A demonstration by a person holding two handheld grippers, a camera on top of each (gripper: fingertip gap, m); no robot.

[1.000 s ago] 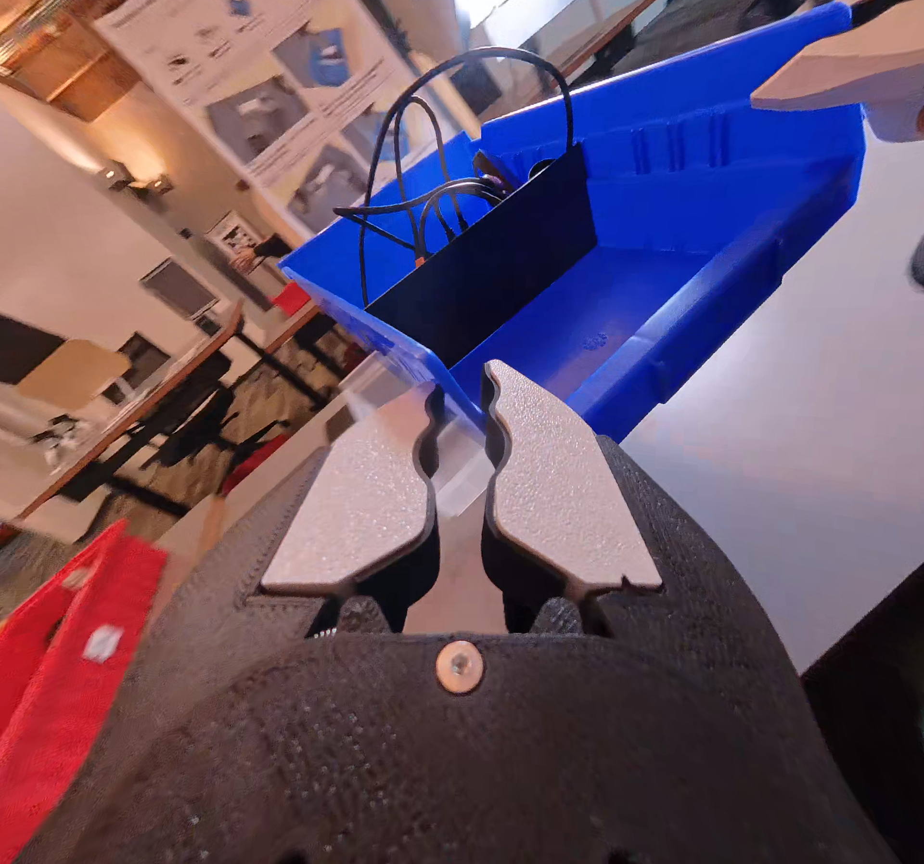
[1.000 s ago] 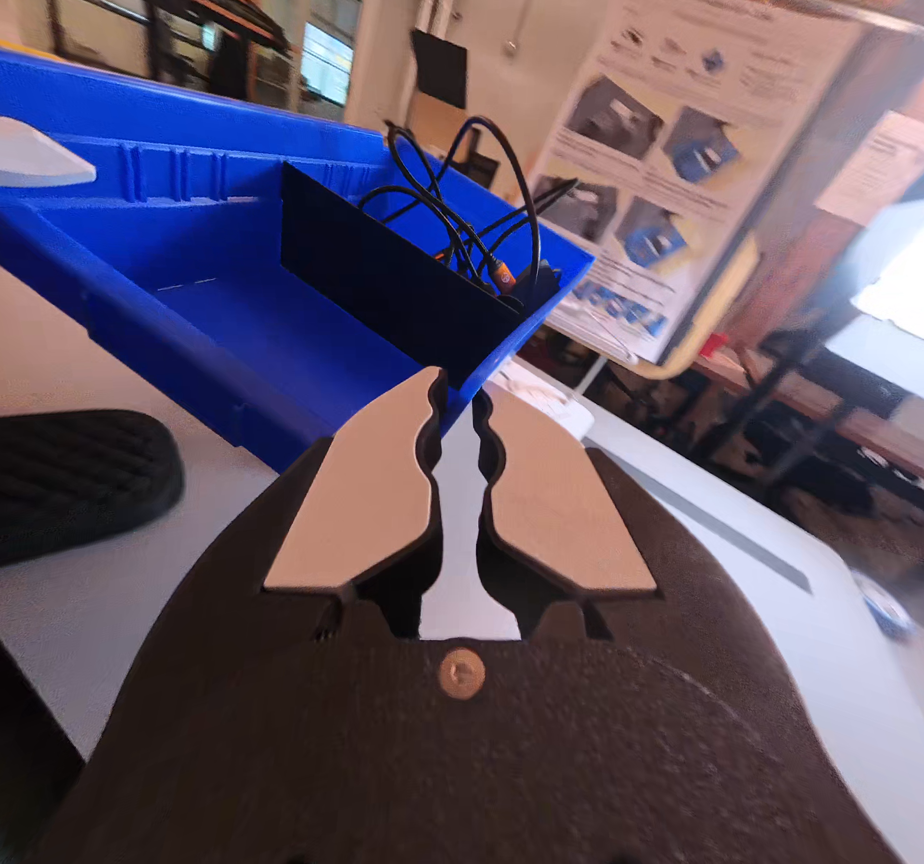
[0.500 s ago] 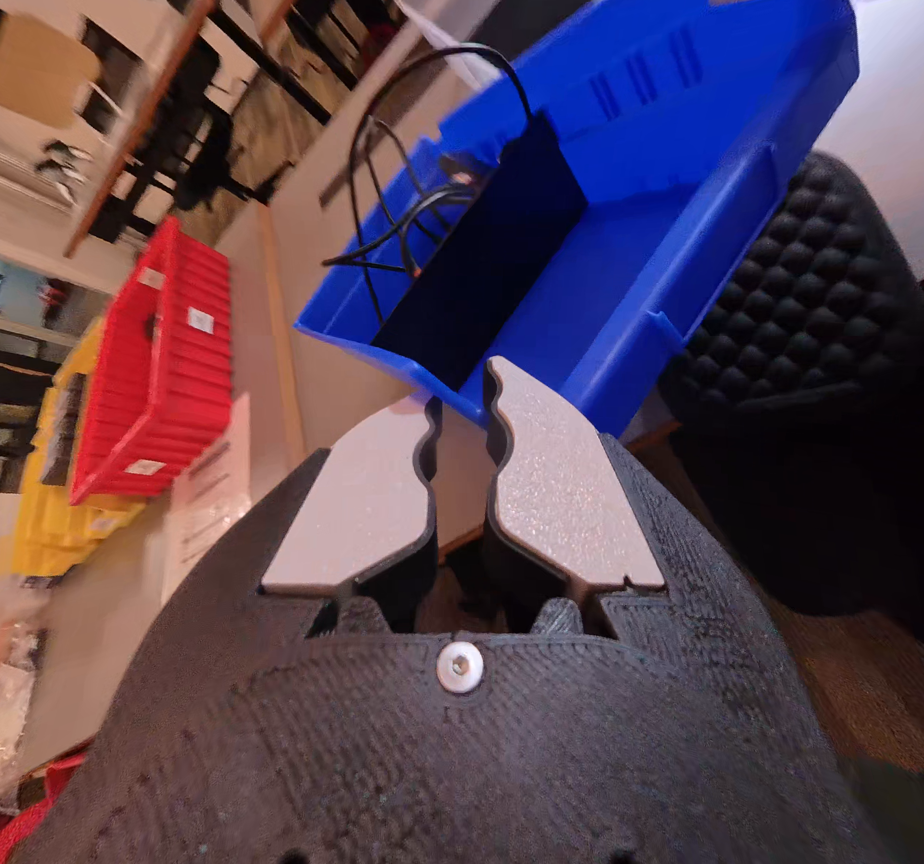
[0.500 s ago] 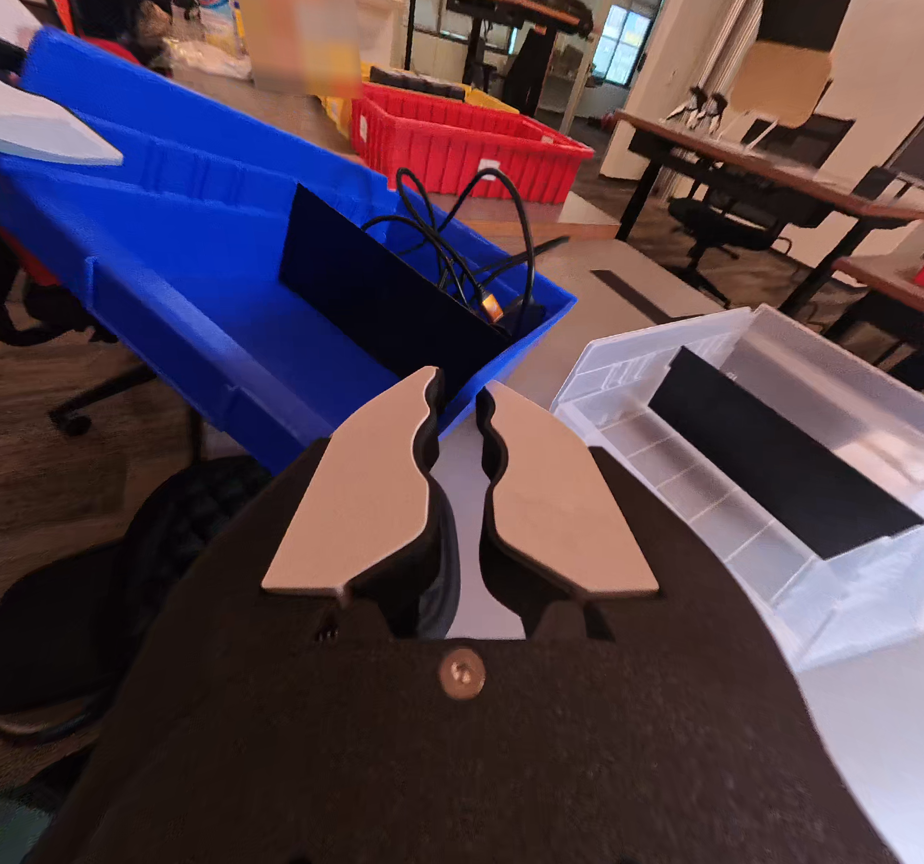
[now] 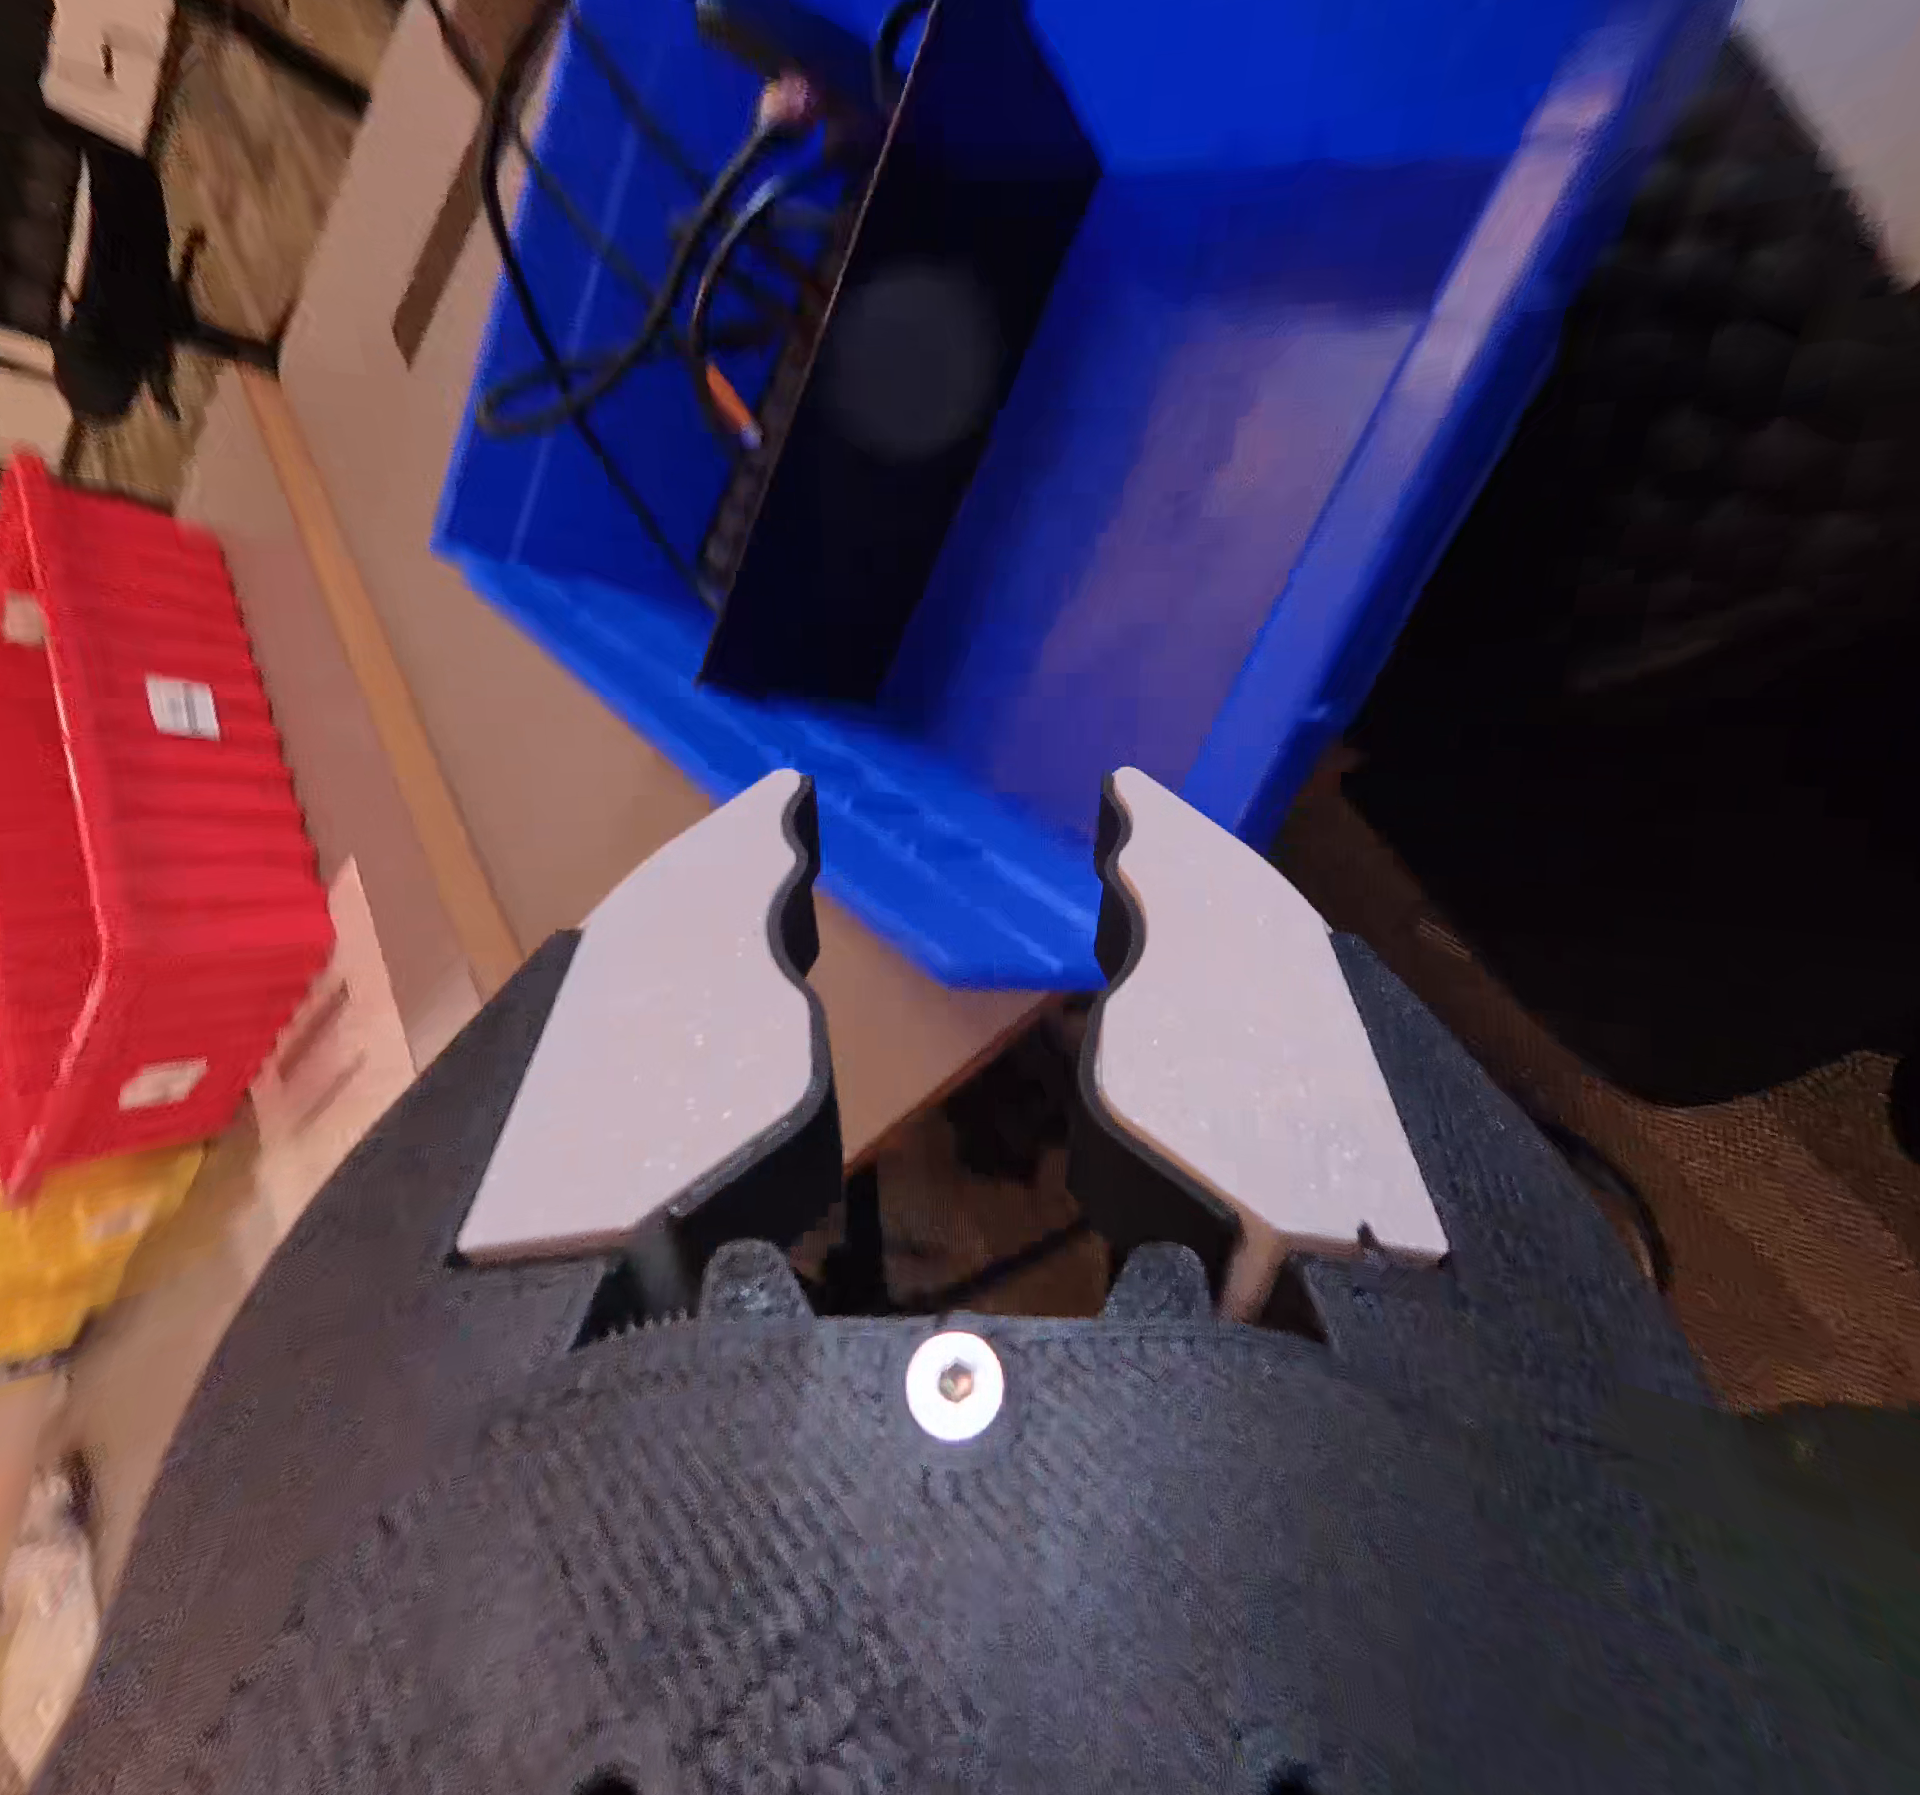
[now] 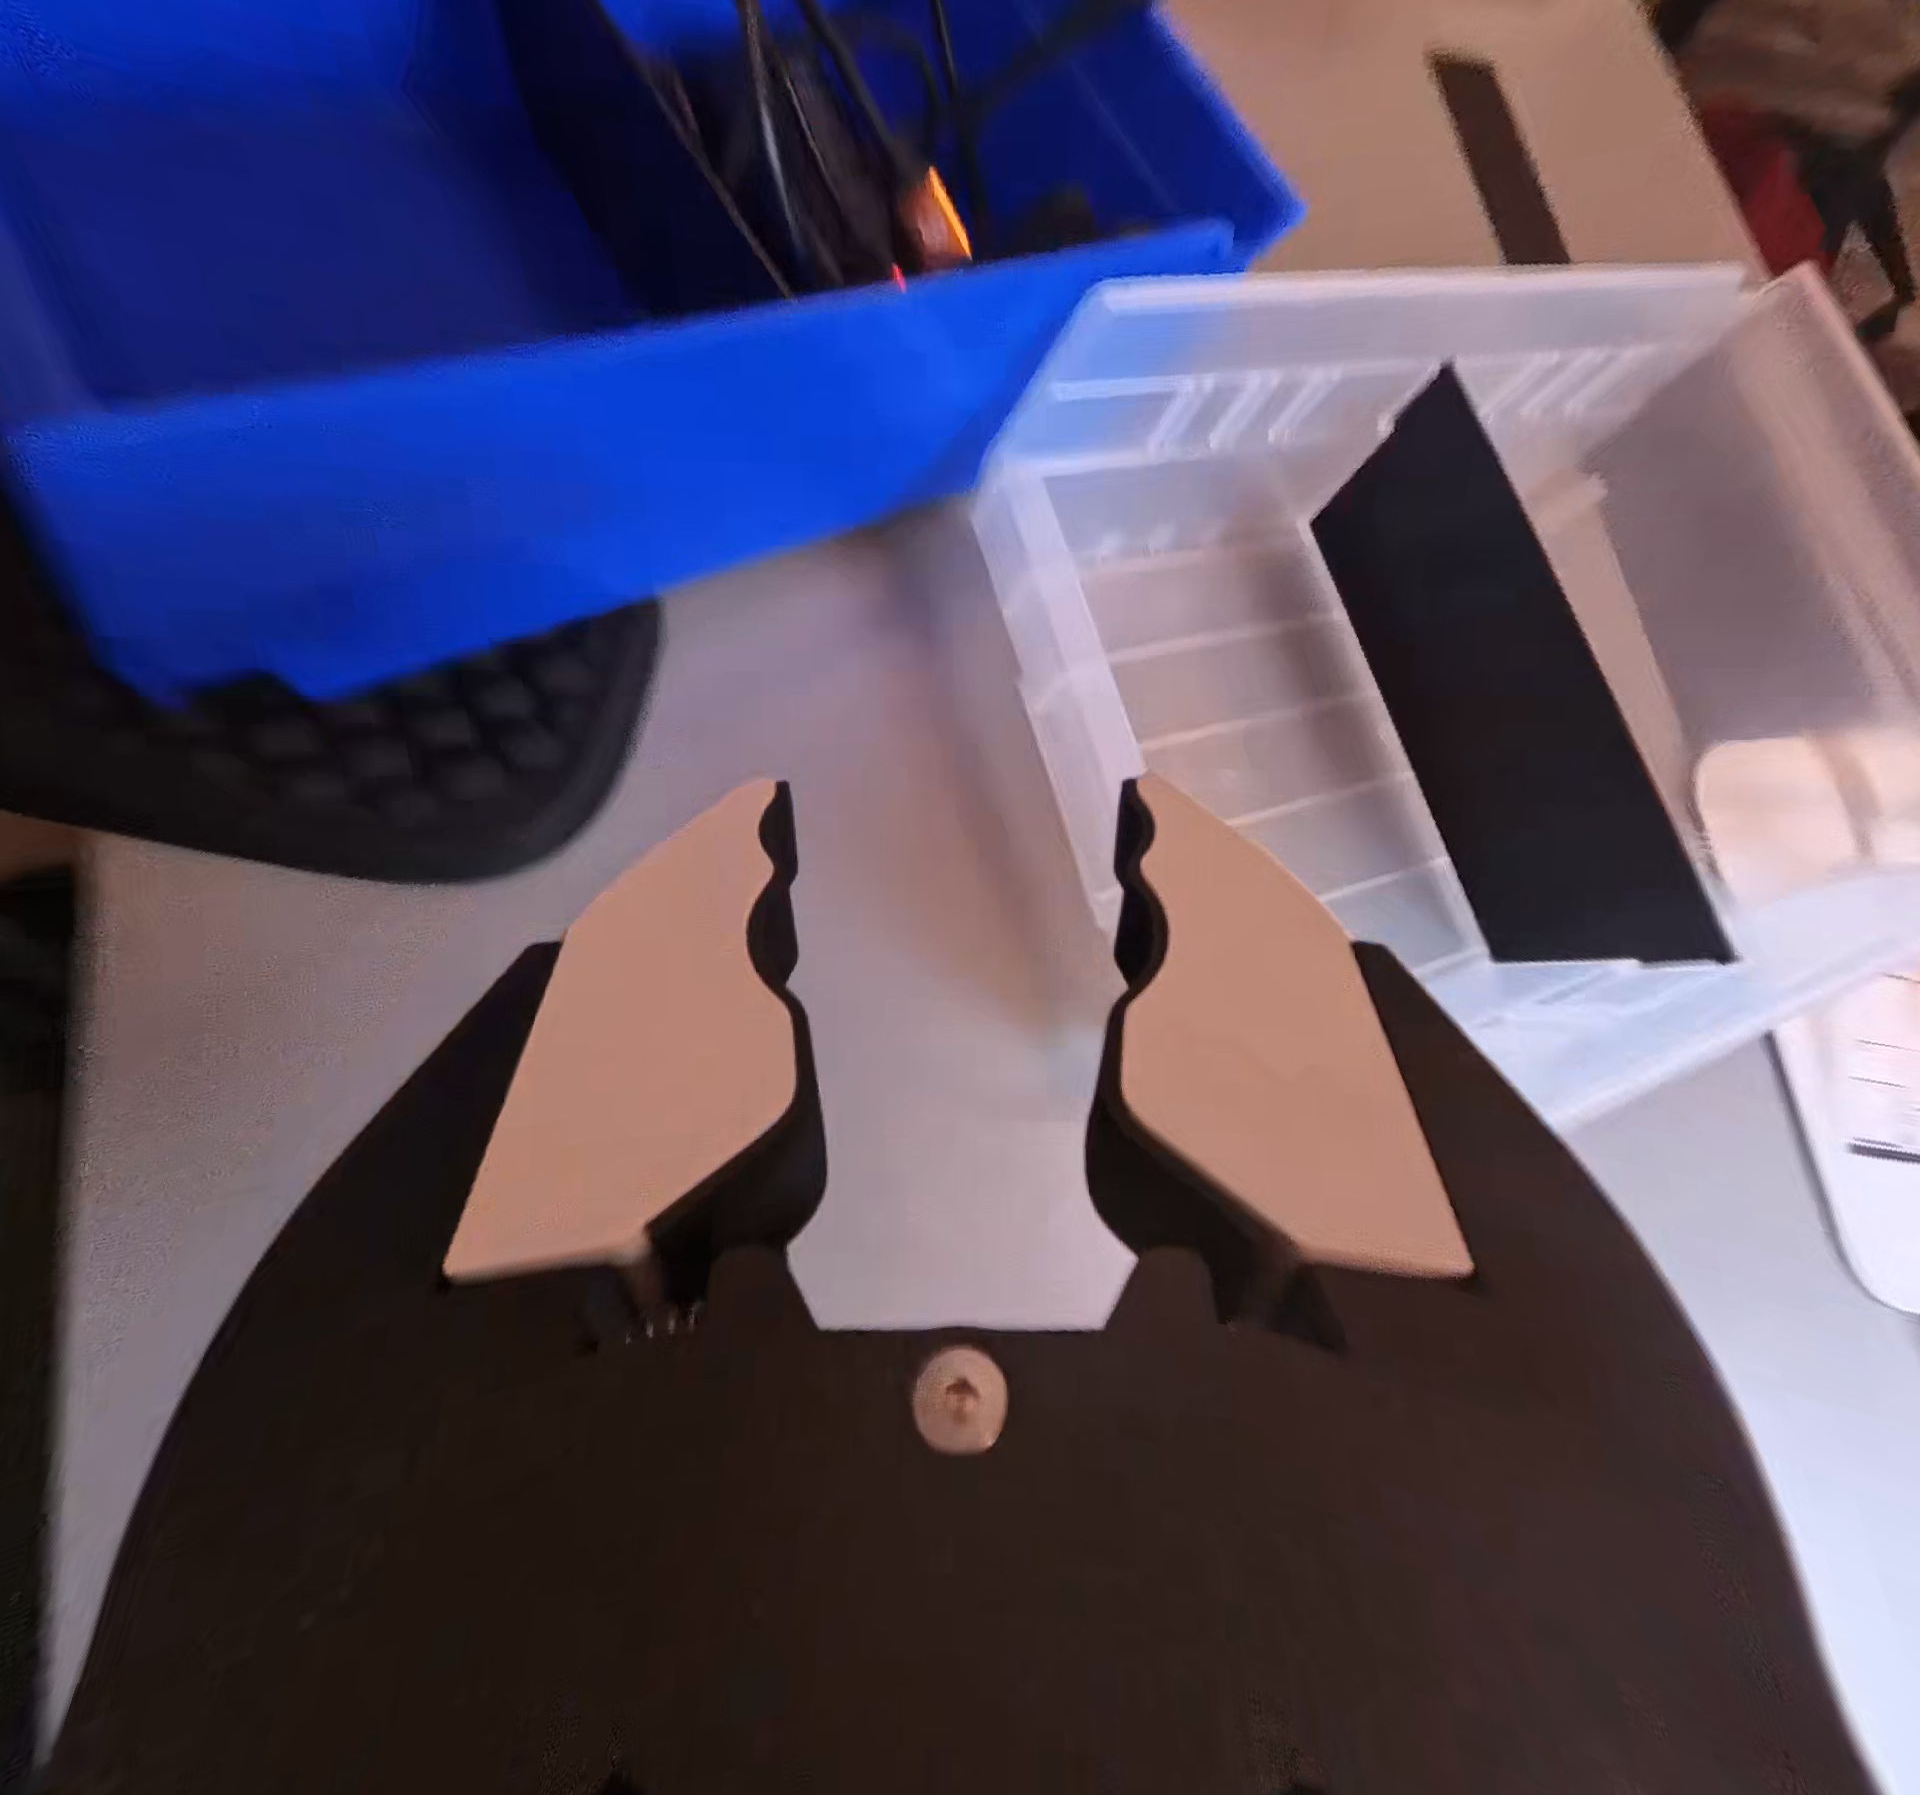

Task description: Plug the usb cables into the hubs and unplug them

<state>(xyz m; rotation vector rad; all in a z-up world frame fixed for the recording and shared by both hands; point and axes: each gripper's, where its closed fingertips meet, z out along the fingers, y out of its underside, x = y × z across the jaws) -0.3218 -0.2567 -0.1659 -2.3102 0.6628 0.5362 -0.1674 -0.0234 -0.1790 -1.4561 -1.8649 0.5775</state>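
A blue bin (image 5: 1226, 457) with a black divider (image 5: 914, 374) holds a tangle of black USB cables (image 5: 644, 291) in its far compartment; the near compartment looks bare. My left gripper (image 5: 956, 789) is open and empty, above the bin's near rim. In the right wrist view the same blue bin (image 6: 468, 457) sits at the upper left with the cables (image 6: 821, 114) and an orange-tipped plug (image 6: 935, 218) inside. My right gripper (image 6: 951, 795) is open and empty over the white table, between the blue bin and a clear bin. No hub is clearly visible.
A clear plastic bin (image 6: 1195, 602) with a black divider (image 6: 1507, 685) lies right of the blue bin. A black textured pad (image 6: 343, 758) lies under the blue bin's near edge. A red crate (image 5: 135, 810) stands at the left on a yellow one (image 5: 83, 1246). The tips of one gripper are about 30 cm away from the tips of the other.
Both grippers have opened from nearly shut. Both have risen and tilted down, so the bins now show from above.
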